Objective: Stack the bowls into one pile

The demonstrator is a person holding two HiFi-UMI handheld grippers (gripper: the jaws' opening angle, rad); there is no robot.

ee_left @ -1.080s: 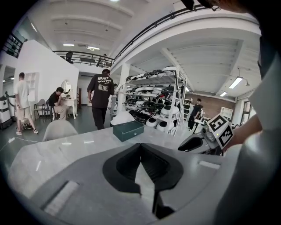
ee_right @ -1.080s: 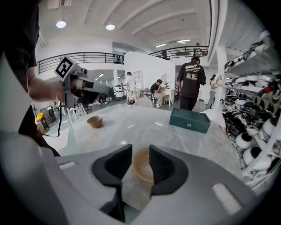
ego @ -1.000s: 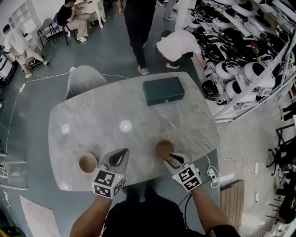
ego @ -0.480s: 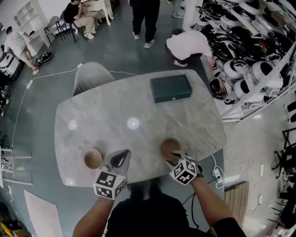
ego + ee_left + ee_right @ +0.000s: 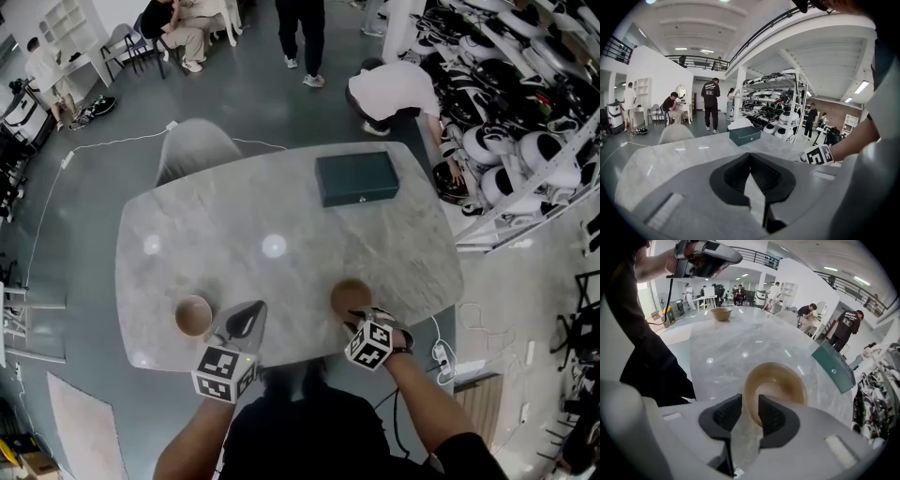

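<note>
left tongs (image 5: pixel 750 157) shut | right tongs (image 5: pixel 750 404) just closing, bowl (image 5: pixel 780 380) rim between

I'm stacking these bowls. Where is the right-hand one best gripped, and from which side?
Pinch the near rim of the right bowl from above, on the person's side, one jaw inside, one outside: it stands upright, open, thin-walled. The right gripper has just been closing its jaws with that rim between them.

I see right gripper (image 5: pixel 749 404) astride near rim of brown bowl (image 5: pixel 783 380) on marble table (image 5: pixel 736 341); jaws just been closing, rim between them, not clamped; second bowl (image 5: pixel 721 313) far off
</note>
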